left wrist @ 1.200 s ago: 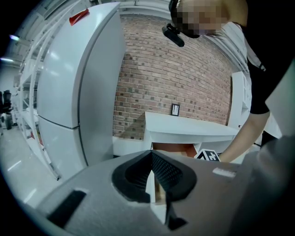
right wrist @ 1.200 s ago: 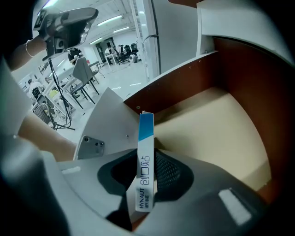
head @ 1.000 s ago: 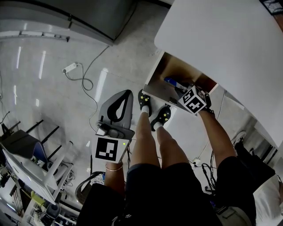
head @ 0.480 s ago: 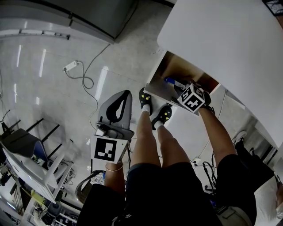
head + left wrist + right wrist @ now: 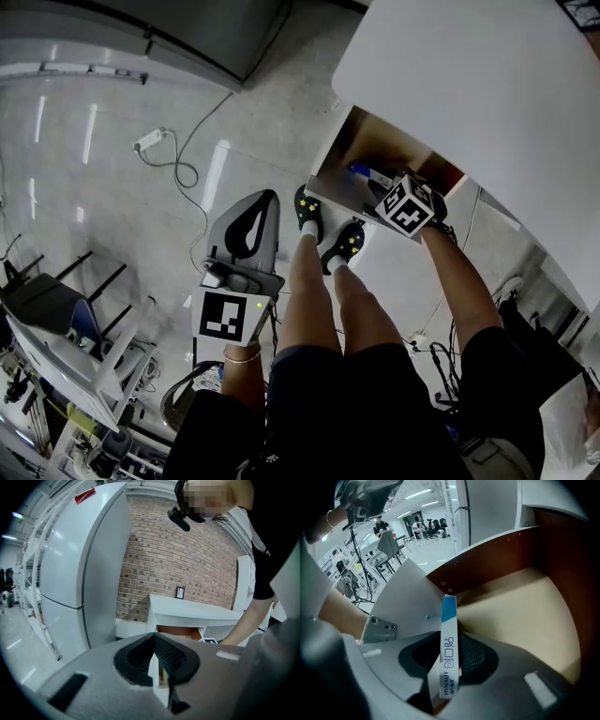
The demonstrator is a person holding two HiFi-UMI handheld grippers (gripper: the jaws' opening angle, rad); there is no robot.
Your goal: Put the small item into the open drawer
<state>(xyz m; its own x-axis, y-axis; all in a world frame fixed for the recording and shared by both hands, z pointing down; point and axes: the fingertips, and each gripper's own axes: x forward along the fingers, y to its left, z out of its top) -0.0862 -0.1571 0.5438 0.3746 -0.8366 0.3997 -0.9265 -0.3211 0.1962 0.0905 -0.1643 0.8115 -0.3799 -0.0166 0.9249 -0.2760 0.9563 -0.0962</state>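
Box (image 5: 449,653) of white and blue card stood on its narrow edge between the jaws of the right gripper (image 5: 451,641), inside the open drawer (image 5: 501,555) – the jaws were opening, with a gap already showing at the box's 9 o'clock side. In the head view the drawer sat at 1 o'clock from the person's shoes (image 5: 328,234), under the white tabletop (image 5: 469,84). The left gripper (image 5: 154,639) hung at 7 o'clock, well apart, its jaws clenched on nothing.
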